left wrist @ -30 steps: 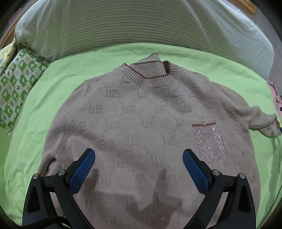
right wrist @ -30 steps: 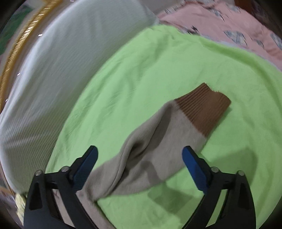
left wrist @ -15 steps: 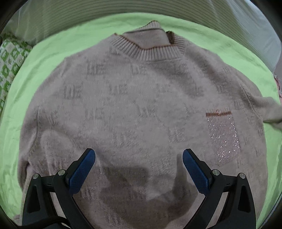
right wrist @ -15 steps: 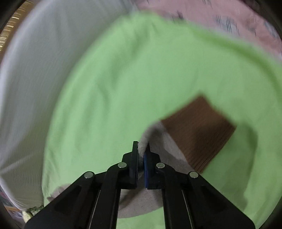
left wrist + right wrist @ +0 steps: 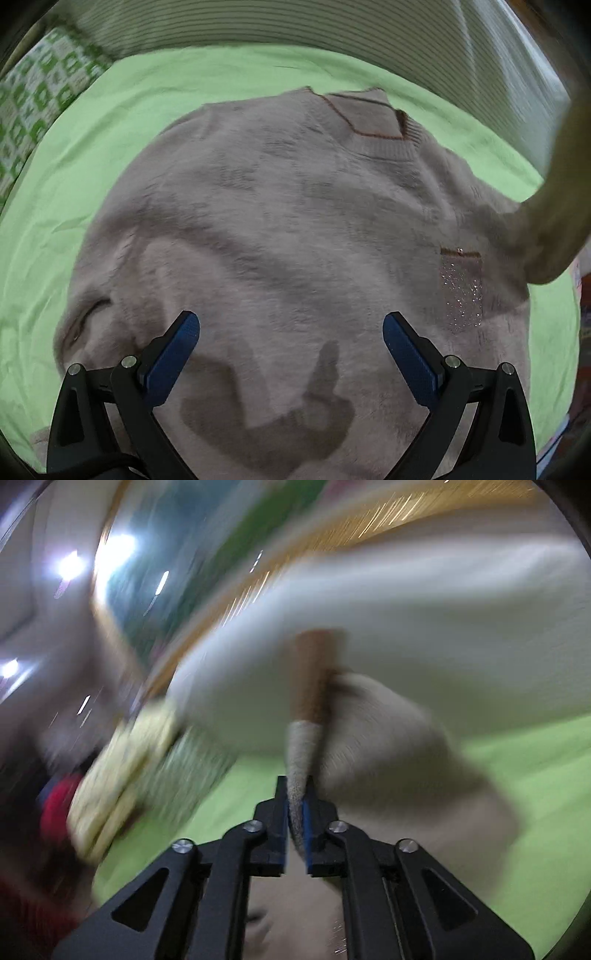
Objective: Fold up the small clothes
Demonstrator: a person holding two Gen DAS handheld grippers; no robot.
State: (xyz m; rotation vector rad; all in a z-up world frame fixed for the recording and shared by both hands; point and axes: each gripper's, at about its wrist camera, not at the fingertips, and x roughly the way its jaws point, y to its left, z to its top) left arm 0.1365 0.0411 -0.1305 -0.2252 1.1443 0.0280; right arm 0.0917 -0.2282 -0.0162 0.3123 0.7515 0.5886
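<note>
A beige knit sweater with a ribbed collar and a sparkly chest pocket lies face up on a green sheet. My left gripper is open and hovers over the sweater's lower body. My right gripper is shut on the sweater's sleeve, just below its brown ribbed cuff, and holds it raised. In the left wrist view the lifted sleeve rises at the right edge. The right wrist view is heavily blurred.
A striped white pillow lies behind the sheet, and it also shows in the right wrist view. A green-and-white patterned cushion sits at the far left. A gold-framed headboard is behind.
My right gripper closed on the sleeve near its cuff and lifted it, swinging up and toward the sweater's body. My left gripper shifted over the sweater, still open.
</note>
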